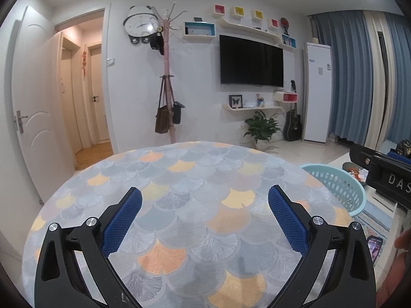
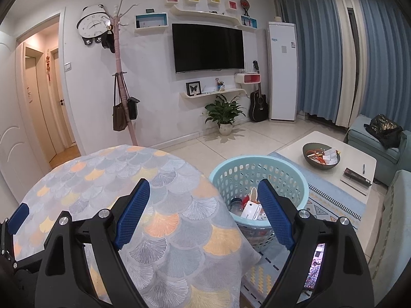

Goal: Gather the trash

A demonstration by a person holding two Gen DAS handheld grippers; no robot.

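Right hand-held gripper [image 2: 204, 192] above trash basket [image 2: 259, 177]

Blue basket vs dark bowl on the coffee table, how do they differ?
The laundry basket is light blue with perforated walls; the bowl is dark and solid. The laundry basket stands on the rug beside the round table; the bowl sits on the white coffee table. Both hold loose items.
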